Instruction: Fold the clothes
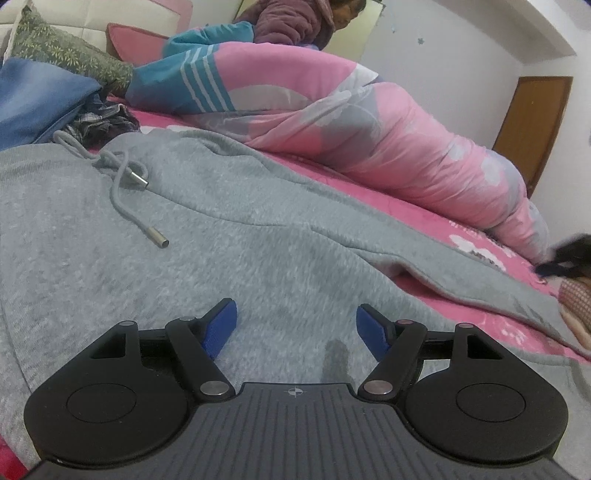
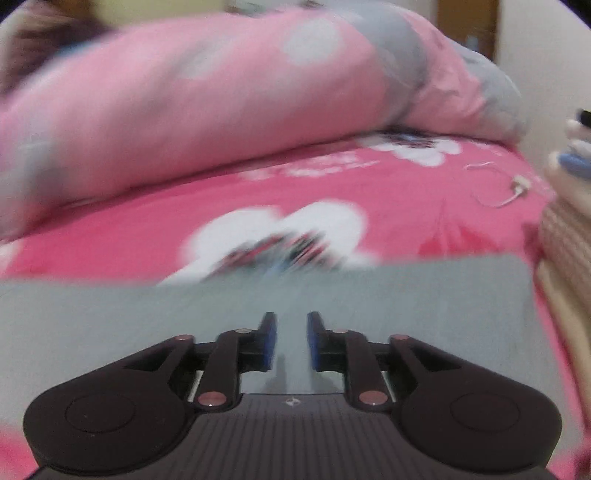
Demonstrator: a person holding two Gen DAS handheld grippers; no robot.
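Lying spread across the bright pink flower-printed bed sheet: a grey fleecy drawstring garment, its near part cut off behind the gripper body, its far hem reaching toward the right edge. Resting on its upper left: a grey cord with 2 metal tips.

Hovering low over the grey fabric: the left gripper, blue-padded fingers spread wide, holding nothing.

Hovering over a flat grey edge of the garment in the heavily blurred right wrist view: the right gripper, fingers parted by a narrow gap, nothing visibly between them; contact with the cloth impossible to judge.

Lying bunched along the far side: a pink and grey quilt. Partly hidden behind it: a person in a maroon fleece top. Showing at the left: blue denim fabric, cut off by the frame. Smeared beyond recognition at the right edge: a dark shape.
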